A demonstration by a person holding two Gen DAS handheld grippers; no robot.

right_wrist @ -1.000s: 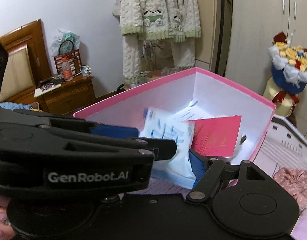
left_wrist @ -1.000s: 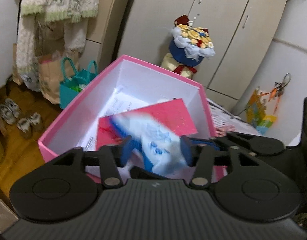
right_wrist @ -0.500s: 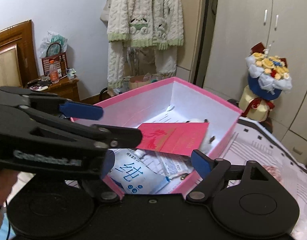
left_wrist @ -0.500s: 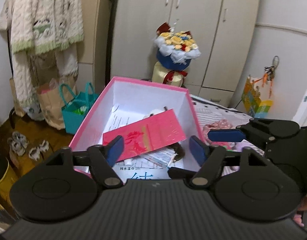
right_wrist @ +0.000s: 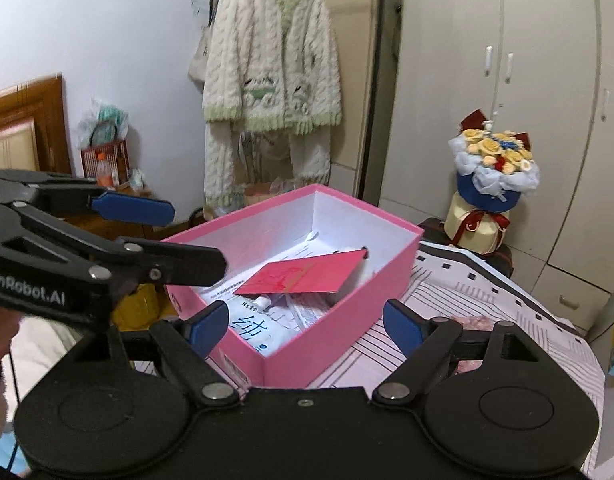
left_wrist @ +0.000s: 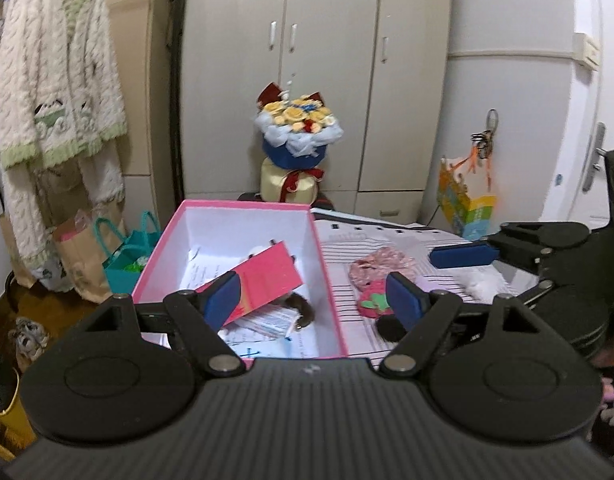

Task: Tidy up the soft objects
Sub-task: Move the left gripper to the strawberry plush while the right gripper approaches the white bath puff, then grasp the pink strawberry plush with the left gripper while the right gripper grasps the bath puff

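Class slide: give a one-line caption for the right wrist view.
Open right claw hovers before a pink box holding a red envelope and a white-blue tissue pack.

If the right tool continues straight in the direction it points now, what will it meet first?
Probably the open pink cardboard box. The right tool, its jaws open and empty, points down at the box's near corner. It would likely reach the near wall, or the white packet with blue print inside; depth is unclear.
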